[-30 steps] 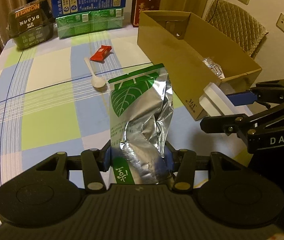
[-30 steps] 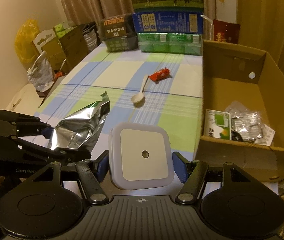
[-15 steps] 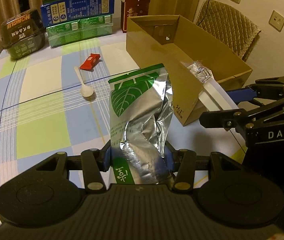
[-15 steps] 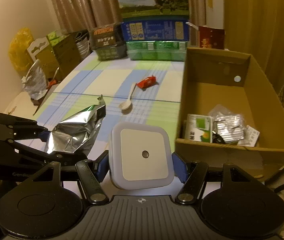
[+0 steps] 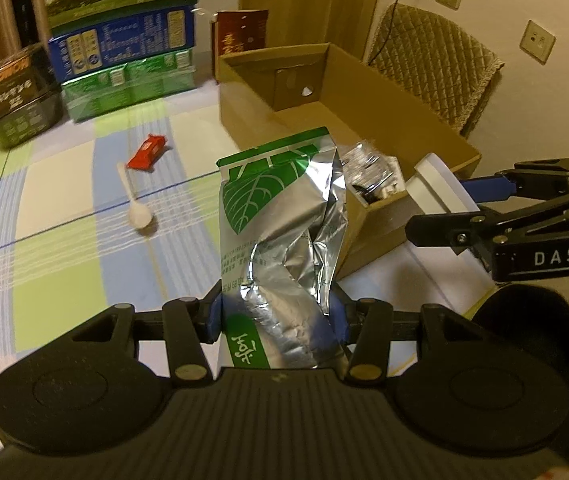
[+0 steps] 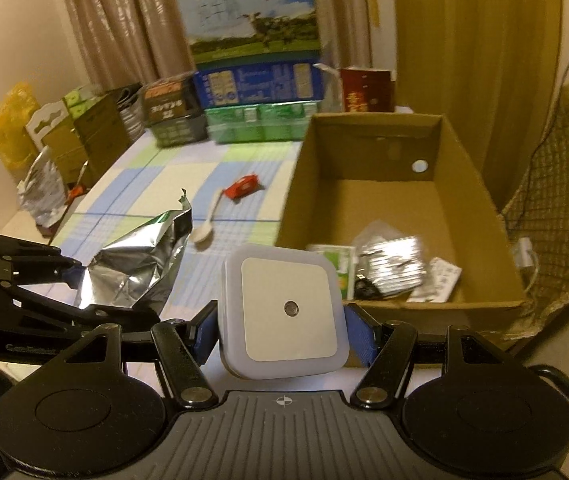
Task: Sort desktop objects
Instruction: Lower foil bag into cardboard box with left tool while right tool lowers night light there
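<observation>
My left gripper (image 5: 278, 316) is shut on a crumpled silver and green foil bag (image 5: 280, 232), held upright above the table, just left of the cardboard box (image 5: 368, 104). My right gripper (image 6: 282, 330) is shut on a white square night light (image 6: 284, 308), held over the near left corner of the same cardboard box (image 6: 396, 208). In the left wrist view the night light (image 5: 438, 192) and right gripper (image 5: 480, 204) hang at the right. The foil bag (image 6: 140, 264) and left gripper (image 6: 72, 284) appear at the left in the right wrist view.
Foil packets and a green packet (image 6: 384, 268) lie in the box. A white spoon (image 5: 136, 204) and a red wrapper (image 5: 148, 154) rest on the checked tablecloth (image 5: 52, 216). Stacked cartons (image 5: 124, 60) stand at the far edge. A padded chair (image 5: 436, 76) stands behind the box.
Both grippers have lifted and moved toward the cardboard box, each keeping its load. More of the box's inside and its contents now shows in both views.
</observation>
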Demonstrator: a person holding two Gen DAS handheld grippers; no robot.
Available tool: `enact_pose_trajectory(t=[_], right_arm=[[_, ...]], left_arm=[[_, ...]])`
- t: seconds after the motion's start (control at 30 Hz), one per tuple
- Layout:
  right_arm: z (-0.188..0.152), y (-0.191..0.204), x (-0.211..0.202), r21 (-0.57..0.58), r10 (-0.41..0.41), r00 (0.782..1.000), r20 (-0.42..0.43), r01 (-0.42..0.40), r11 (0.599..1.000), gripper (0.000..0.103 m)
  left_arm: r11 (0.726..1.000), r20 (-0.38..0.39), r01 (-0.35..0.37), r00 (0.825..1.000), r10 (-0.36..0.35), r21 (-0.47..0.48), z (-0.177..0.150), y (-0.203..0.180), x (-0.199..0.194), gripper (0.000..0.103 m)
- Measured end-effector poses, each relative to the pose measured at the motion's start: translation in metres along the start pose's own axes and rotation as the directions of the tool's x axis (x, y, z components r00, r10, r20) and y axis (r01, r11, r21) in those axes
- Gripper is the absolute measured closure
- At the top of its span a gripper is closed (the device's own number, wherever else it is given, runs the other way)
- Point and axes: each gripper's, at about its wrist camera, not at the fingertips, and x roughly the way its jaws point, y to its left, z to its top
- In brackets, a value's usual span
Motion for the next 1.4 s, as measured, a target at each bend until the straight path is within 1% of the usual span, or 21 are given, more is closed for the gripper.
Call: enact_pose_trajectory(t=[0.47,0.73,1.07,1.4], right_arm=[[0.014,-0.052,-0.015,0.031,-0.078,0.996,0.031,0.077,0.997,0.04],[0.025,-0.073,-0.015,0.03,-0.101,0.994,0.036,0.1,0.995,0.04],[0.033,-0.09,-0.006,0.028,-0.112,0.993,0.031,0.111,0.993,0.04],[0.041,-0.104,0.006,0.031,-0.124,0.992,0.022,0.124,0.992,0.04]], left_arm=[[0.996,0.028,0.074,0.997,-0.075,0.051,0.05,-0.048,0.02,0.058],[0.993,0.027,0.099,0.995,-0.101,0.067,0.07,-0.068,0.035,0.058],[0.991,0.029,0.113,0.993,-0.115,0.069,0.094,-0.077,0.05,0.058],[0.991,0.023,0.119,0.992,-0.12,0.059,0.106,-0.08,0.07,0.058]])
